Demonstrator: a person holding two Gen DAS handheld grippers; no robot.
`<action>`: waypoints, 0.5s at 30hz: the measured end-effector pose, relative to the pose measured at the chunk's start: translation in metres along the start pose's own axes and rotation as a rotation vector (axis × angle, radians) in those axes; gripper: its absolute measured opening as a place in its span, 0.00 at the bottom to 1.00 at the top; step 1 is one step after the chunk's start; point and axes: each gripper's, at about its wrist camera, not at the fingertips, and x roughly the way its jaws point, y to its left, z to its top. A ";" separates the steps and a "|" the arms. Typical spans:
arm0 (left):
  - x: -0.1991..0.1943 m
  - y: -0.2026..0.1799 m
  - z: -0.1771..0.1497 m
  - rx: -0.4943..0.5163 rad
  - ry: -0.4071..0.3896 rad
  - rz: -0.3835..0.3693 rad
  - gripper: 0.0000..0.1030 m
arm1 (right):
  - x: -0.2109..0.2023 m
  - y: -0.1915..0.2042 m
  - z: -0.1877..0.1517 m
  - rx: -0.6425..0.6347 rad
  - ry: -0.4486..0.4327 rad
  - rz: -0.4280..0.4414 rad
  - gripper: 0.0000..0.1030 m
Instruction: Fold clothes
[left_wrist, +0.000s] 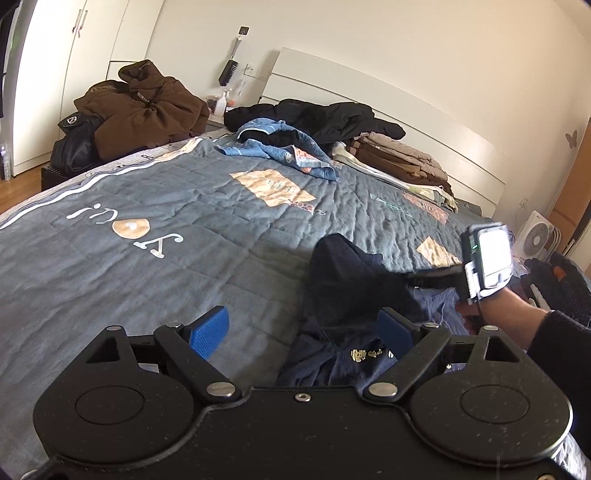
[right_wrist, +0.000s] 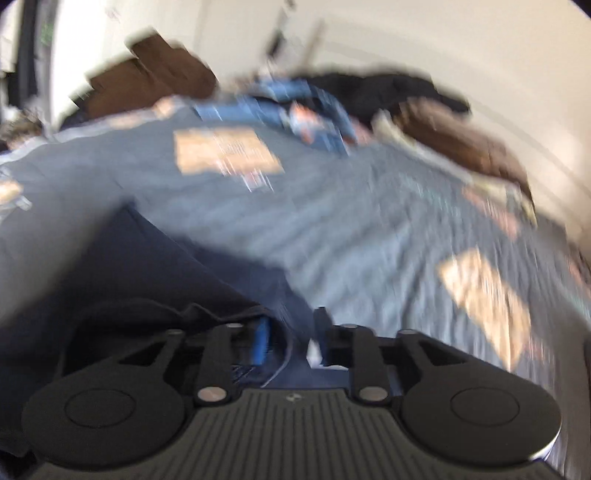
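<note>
Left wrist view: left claw (left_wrist: 301, 332) hangs released over the navy shirt (left_wrist: 343, 280) on the bed (left_wrist: 147, 266). Right claw (right_wrist: 290, 338) half-closed around shirt fabric; grip unclear.

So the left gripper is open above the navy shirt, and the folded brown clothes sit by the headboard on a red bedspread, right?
Not quite: the bedspread is grey-blue, as the left wrist view shows. The left gripper is open above the navy shirt, and the folded brown clothes sit by the headboard.

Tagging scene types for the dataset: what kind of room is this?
A bedroom, most likely: a bed under a grey quilt with a white headboard, a white wardrobe, and clothes piled on the bed.
</note>
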 end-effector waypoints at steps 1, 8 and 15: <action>0.000 0.001 0.000 -0.001 0.002 0.000 0.84 | 0.007 -0.001 -0.006 -0.006 0.044 -0.001 0.43; 0.000 0.001 0.002 -0.006 0.008 0.001 0.84 | -0.041 -0.012 -0.027 -0.023 0.043 0.068 0.52; 0.003 -0.006 -0.002 0.029 0.011 0.012 0.84 | -0.090 -0.001 -0.006 0.252 -0.122 0.438 0.66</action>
